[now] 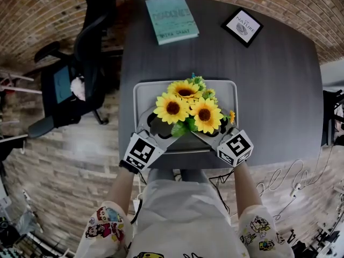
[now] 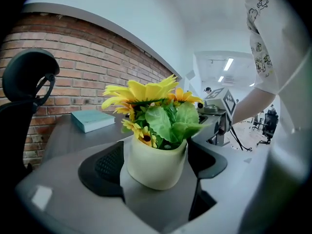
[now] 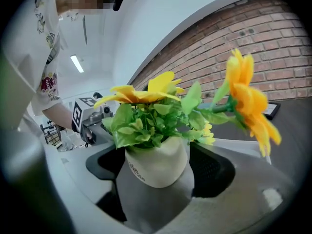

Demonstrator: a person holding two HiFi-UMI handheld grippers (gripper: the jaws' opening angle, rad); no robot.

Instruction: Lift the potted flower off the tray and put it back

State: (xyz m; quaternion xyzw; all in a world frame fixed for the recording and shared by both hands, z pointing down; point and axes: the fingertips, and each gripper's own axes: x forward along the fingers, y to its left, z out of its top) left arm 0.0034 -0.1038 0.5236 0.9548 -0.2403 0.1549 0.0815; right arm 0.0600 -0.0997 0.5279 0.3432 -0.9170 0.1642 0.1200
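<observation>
The left gripper (image 1: pixel 161 125) has its jaws spread wide and closed on the pot (image 2: pixel 153 172); its black pads (image 2: pixel 109 165) lie against the pot's two sides in the left gripper view; the right gripper (image 1: pixel 216 127) holds the same pot from the other side, jaws equally wide, pads (image 3: pixel 212 169) snug on its flanks in the right gripper view; the two grippers come in from the near left and near right and meet at the pot, each one's marker cube (image 1: pixel 141 150) turned up toward the head view, the right one's at (image 1: pixel 236 147); the pot is pale cream, slightly tilted in both gripper views, with dark print (image 3: pixel 136 172) on the face toward the right gripper, too small to read; I cannot tell whether its foot touches the tray (image 1: pixel 141 93) or hangs just above it; green leaves (image 2: pixel 168 121) fill its mouth and yellow sunflowers (image 1: pixel 185 109) spread over them, hiding the pot from the head view; the pot is over the middle of the grey tray, which lies at the near edge of the dark table (image 1: pixel 269 90); farther back on the table, well apart from the tray, lie a teal book (image 1: pixel 172 18) and a black-framed card (image 1: pixel 242 27); a black chair (image 1: pixel 80 63) stands to the table's left on the wood floor; a brick wall (image 2: pixel 97 72) runs behind the table; the person's bare forearms and cartoon-printed sleeves (image 1: pixel 107 222) show at the near edge.
</observation>
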